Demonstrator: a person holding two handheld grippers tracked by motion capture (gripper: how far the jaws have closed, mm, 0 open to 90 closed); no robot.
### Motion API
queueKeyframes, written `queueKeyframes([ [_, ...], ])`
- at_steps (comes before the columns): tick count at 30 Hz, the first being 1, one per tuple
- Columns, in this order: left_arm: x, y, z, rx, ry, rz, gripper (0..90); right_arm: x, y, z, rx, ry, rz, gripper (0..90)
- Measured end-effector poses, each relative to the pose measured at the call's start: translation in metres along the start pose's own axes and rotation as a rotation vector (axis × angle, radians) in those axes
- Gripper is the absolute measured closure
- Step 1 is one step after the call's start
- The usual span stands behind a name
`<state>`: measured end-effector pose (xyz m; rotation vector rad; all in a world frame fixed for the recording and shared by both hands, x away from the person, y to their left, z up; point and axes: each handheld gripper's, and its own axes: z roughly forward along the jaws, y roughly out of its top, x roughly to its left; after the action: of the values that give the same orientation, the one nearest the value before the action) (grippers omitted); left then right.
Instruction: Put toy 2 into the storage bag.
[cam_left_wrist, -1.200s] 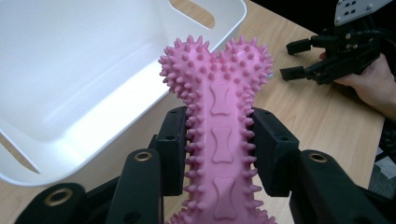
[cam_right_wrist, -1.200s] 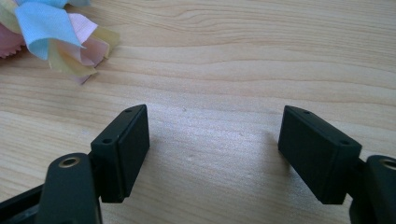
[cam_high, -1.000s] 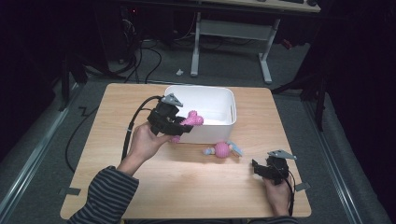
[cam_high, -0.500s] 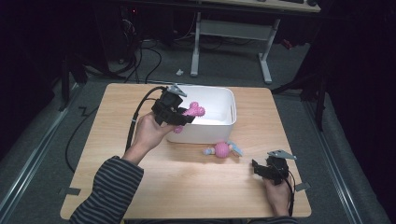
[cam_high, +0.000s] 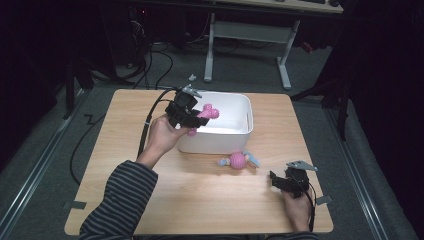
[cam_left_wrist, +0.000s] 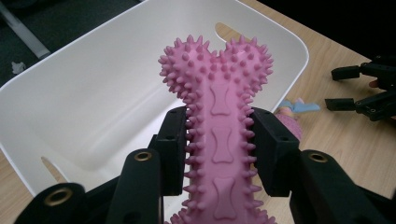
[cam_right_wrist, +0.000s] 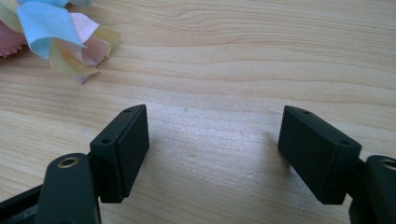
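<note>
Since the earlier frame, my left gripper (cam_high: 192, 117) has carried the pink spiky bone (cam_left_wrist: 218, 126) over the white bin (cam_high: 245, 112), jaws clamping its shaft for the drop. Right gripper (cam_high: 280, 182) rests on the desk (cam_high: 125, 120), jaws wide, empty, near the pink ball toy (cam_high: 238, 160).

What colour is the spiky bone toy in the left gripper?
Pink all over: the spiky bone toy, with small embossed bone shapes along its shaft, shows best in the left gripper view.

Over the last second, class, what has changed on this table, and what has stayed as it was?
The left gripper, shut on the pink spiky bone toy, carried it farther over the white bin. The right gripper stayed open on the table; the pink plush toy has not moved.
</note>
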<state>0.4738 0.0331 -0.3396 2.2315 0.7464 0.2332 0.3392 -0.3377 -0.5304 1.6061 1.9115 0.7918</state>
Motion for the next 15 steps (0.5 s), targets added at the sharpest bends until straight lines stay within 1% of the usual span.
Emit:
queueKeyframes([
  [5,0.002,0.004,0.007,0.007,0.007,-0.004,59.0,0.000,0.000,0.000,0.000,0.000,0.000,24.9],
  [9,0.002,0.008,0.012,0.015,0.013,0.007,58.9,0.000,0.000,0.000,0.000,0.000,0.000,24.9],
  [15,0.003,0.012,0.023,0.007,0.016,0.006,58.9,0.000,0.000,0.000,0.000,0.000,0.000,24.9],
])
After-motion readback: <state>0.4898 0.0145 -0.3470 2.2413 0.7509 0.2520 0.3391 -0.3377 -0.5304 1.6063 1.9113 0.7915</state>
